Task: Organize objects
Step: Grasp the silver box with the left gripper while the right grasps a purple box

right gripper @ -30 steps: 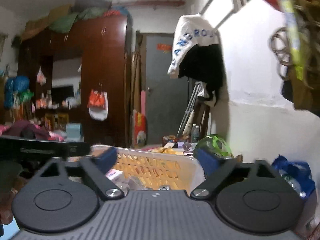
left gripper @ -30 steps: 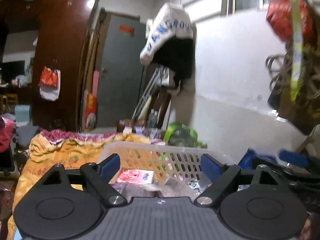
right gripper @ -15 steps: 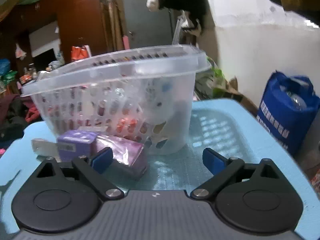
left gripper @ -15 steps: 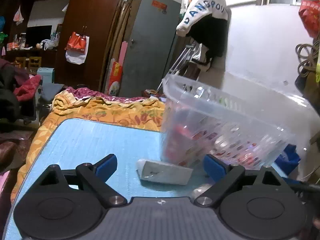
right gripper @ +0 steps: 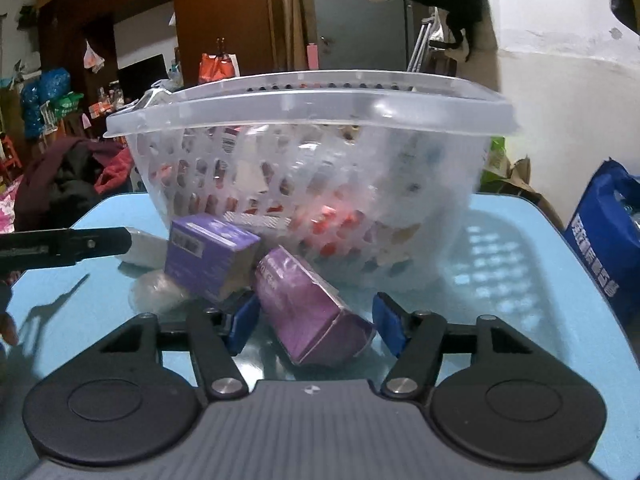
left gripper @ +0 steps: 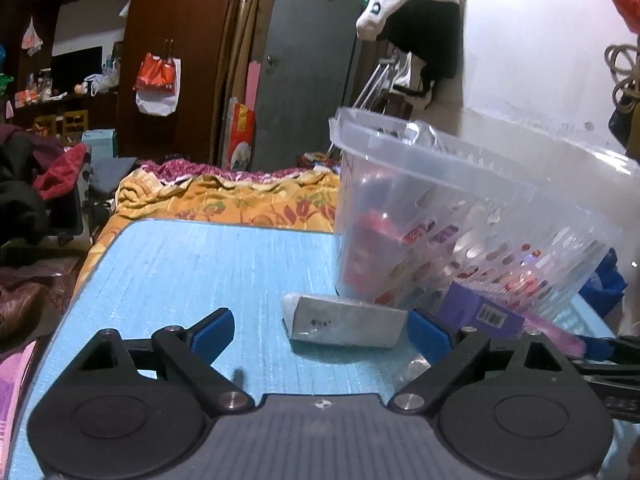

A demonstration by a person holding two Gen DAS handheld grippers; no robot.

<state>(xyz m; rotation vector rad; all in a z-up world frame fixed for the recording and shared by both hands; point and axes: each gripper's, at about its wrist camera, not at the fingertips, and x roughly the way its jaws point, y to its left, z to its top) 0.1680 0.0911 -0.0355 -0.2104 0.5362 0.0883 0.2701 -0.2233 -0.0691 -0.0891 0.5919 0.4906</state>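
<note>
Right wrist view: right gripper [right gripper: 316, 322] jaws, just closing, straddle pink-purple box [right gripper: 316, 312], not yet pinching; likely bound for basket [right gripper: 312, 108] ahead. Left gripper [left gripper: 322, 332] spread wide around silver packet [left gripper: 344, 320].

Left claw [left gripper: 322, 330] is low over the table, tilted downward, jaws spread wide with nothing pressed between them. Right claw [right gripper: 316, 322] sits low too, pointing down and forward, its jaws just closing in, pads not yet pressing on anything.
</note>
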